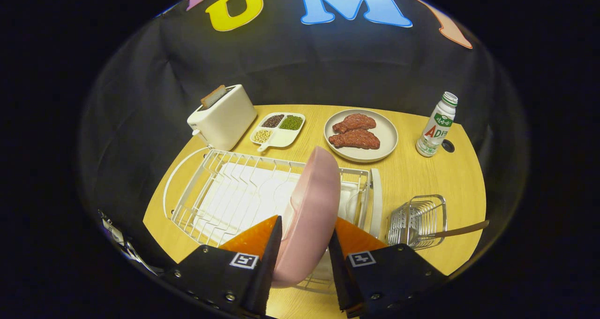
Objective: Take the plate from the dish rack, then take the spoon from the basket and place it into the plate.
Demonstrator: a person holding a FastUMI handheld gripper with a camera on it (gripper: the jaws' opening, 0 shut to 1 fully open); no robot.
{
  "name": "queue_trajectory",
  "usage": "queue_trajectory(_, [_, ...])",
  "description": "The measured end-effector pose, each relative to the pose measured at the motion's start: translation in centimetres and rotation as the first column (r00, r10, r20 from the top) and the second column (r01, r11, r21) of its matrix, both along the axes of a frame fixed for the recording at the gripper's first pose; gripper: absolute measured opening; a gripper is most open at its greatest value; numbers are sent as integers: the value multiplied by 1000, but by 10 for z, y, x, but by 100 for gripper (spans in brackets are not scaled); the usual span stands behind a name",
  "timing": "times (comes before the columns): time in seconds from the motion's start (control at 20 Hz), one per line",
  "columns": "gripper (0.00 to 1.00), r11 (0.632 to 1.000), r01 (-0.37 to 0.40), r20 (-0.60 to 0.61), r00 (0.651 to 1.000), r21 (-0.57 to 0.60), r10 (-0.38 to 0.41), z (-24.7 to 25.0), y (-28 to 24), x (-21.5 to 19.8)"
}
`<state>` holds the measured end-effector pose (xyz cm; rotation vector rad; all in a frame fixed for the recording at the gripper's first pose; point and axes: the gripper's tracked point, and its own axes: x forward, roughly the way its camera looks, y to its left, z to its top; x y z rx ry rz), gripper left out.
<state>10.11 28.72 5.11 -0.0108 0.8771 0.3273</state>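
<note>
A pink plate [313,206] stands on edge between my two fingers, above the white wire dish rack [220,192]. My gripper [304,241] is shut on the pink plate, one finger pressing each face near its lower rim. To the right of the rack stands a small wire basket [419,220]. A spoon with a brown handle [461,230] lies in it, the handle sticking out to the right.
Beyond the rack stand a white toaster [225,117] with a slice of toast, a divided dish of beans [279,129], a grey plate with two pieces of meat [361,135] and a white bottle [437,125]. The wooden table [422,173] shows between basket and bottle.
</note>
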Motion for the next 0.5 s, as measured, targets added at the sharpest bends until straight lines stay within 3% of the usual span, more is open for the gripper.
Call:
queue_trajectory(0.15, [48, 998, -14, -2, 1000, -58, 14, 1, 2, -1])
queue_trajectory(0.45, [48, 970, -90, -50, 995, -227, 81, 12, -3, 0])
queue_trajectory(0.5, [48, 963, -67, -46, 997, -261, 57, 18, -9, 6])
